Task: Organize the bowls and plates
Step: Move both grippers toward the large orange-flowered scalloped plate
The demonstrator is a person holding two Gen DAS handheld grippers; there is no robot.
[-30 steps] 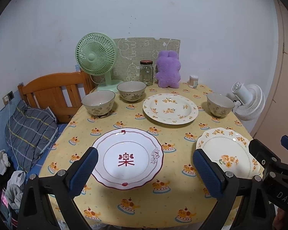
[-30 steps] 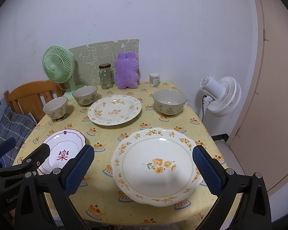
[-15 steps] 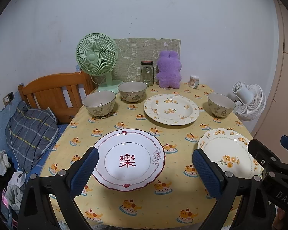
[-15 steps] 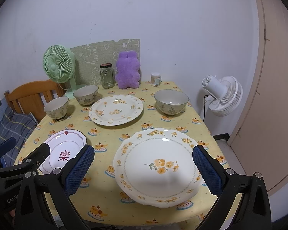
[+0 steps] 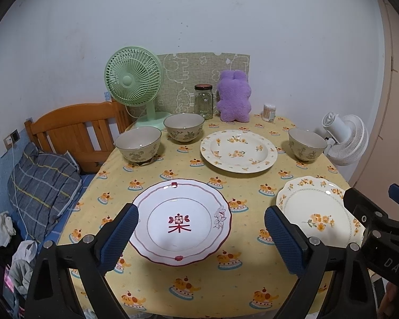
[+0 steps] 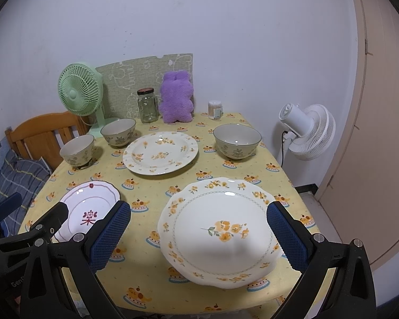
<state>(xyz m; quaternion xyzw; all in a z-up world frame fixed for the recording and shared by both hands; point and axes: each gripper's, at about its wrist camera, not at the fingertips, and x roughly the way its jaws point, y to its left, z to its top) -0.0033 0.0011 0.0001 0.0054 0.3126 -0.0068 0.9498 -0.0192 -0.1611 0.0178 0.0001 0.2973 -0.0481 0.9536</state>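
Observation:
On the yellow tablecloth lies a white plate with a red emblem [image 5: 182, 222] at the front left, between the wide-apart fingers of my open left gripper [image 5: 201, 242], which hovers at the table's near edge. A plate with orange flowers [image 6: 219, 230] at the front right sits framed by my open right gripper [image 6: 198, 235]. Farther back rests a third flowered plate [image 5: 239, 150]. Two bowls [image 5: 138, 143] [image 5: 184, 127] stand at the back left and one bowl [image 5: 307, 143] at the back right. Neither gripper holds anything.
Along the wall stand a green fan [image 5: 134, 82], a glass jar [image 5: 204, 101], a purple plush [image 5: 234, 98] and a small toothpick cup [image 5: 269, 111]. A wooden chair [image 5: 74, 130] is left of the table; a white fan [image 6: 307, 130] is on its right.
Both grippers have pulled back and risen slightly, so the table looks a little farther away. Plates and bowls have not moved.

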